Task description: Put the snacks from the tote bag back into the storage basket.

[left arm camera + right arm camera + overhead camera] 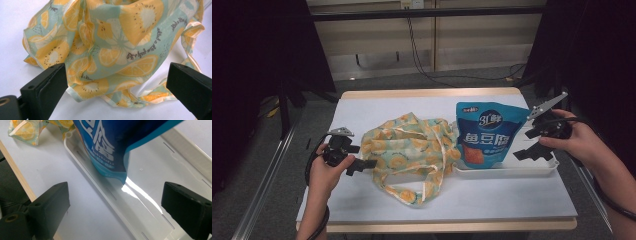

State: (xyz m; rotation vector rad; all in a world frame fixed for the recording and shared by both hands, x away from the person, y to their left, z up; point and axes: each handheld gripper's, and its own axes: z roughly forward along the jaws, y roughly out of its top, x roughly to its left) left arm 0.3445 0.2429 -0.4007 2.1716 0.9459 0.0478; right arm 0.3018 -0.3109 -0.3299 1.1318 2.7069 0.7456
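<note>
1. High view: a white tray [532, 171] is sitting at the right of the counter [362, 107], and every place here is given from that tray. A blue snack pouch [486, 135] is lying in the tray's left half, its long axis running from the near rim toward the far rim. The right gripper [532, 145] is hovering at the tray's right end, jaws spread and holding nothing, with the pouch just to its left. A crumpled lemon-print cloth bag [412, 152] is lying just left of the tray; the left gripper [362, 165] is waiting at the bag's far-left edge, well apart from the tray.

2. Left gripper view: the jaws are standing wide apart, pinching nothing, with the cloth bag [110, 45] lying directly ahead of them.

3. Right gripper view: the spread jaws are framing the tray [105, 192]; the pouch's [112, 142] bottom corner is resting just beyond them. The right gripper is the nearer one to the pouch.
</note>
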